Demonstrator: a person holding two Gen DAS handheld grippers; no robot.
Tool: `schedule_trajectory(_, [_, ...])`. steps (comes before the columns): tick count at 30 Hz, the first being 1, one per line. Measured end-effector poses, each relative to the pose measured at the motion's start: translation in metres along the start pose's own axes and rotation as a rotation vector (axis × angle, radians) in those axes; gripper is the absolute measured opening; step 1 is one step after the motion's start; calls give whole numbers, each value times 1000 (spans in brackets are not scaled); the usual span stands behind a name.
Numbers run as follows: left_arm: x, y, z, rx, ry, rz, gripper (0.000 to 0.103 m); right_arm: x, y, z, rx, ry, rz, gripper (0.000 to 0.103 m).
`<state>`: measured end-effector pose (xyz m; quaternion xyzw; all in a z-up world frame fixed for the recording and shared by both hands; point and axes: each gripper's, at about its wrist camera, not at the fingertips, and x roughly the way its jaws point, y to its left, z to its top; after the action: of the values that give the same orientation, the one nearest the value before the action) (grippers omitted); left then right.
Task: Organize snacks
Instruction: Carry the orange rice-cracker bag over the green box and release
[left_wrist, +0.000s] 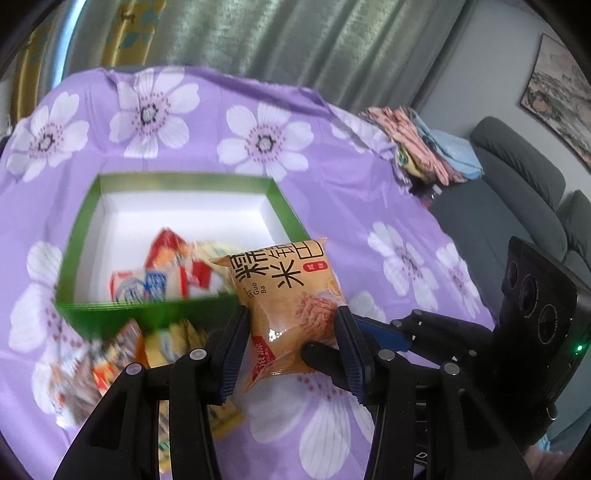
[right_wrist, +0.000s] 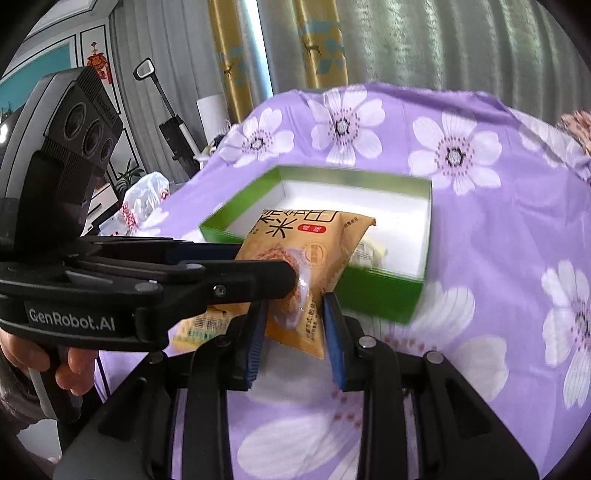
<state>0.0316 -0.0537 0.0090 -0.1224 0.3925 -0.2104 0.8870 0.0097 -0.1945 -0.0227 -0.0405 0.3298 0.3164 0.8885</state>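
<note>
An orange rice-cracker snack packet (left_wrist: 288, 295) is held up in front of the green box (left_wrist: 291, 206) with a white inside. My left gripper (left_wrist: 291, 325) is shut on its lower part. My right gripper (right_wrist: 295, 317) is also shut on the same orange packet (right_wrist: 314, 254), from the other side; its fingers (left_wrist: 369, 332) show in the left wrist view. Several red-and-white and yellow snack packets (left_wrist: 162, 273) lie inside the box. More loose packets (left_wrist: 110, 358) lie on the purple floral cloth (left_wrist: 369, 206) in front of the box.
A pile of folded cloths (left_wrist: 417, 147) lies at the table's far right edge. A grey sofa (left_wrist: 517, 192) stands to the right. A white plastic bag (right_wrist: 144, 199) and a vacuum cleaner (right_wrist: 173, 133) are to the left of the table.
</note>
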Motion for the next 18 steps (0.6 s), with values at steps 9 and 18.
schedule_trajectory(9, [4, 27, 35, -22, -32, 33, 47, 28, -3, 38, -33, -21, 19, 31])
schedule_trajectory(18, [27, 58, 45, -68, -7, 67, 47, 68, -10, 49, -24, 23, 31, 31])
